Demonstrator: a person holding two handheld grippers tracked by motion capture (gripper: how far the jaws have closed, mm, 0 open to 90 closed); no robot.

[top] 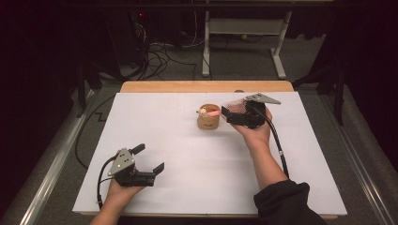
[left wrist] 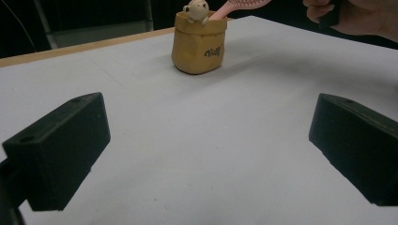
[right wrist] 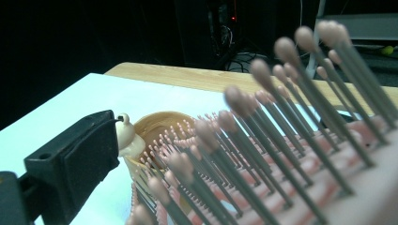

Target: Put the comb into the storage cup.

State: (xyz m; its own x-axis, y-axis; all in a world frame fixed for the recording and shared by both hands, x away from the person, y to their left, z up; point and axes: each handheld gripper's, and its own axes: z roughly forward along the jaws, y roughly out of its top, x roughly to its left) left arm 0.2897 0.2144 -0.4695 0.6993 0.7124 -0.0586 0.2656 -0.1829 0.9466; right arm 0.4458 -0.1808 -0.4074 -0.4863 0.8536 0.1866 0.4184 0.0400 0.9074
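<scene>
Two grippers are at work: the left gripper (top: 151, 158) rests idle near the table's (top: 187, 187) front, jaws spread and empty; further right, the pink hairbrush (top: 215, 112) stands handle-down in the bear cup (top: 208, 123), its bristled head between the right gripper's (top: 234, 112) wide jaws, apparently released.

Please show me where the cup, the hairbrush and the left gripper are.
cup (left wrist: 197, 49), left gripper view, front wall
hairbrush (right wrist: 263, 154), right gripper view, bristles
left gripper (top: 151, 158), high view, gap between its jaws

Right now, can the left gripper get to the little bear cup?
Probably yes. The left gripper is open, and bare white table lies between it and the bear cup. The pink hairbrush only leans out on the far side.
</scene>
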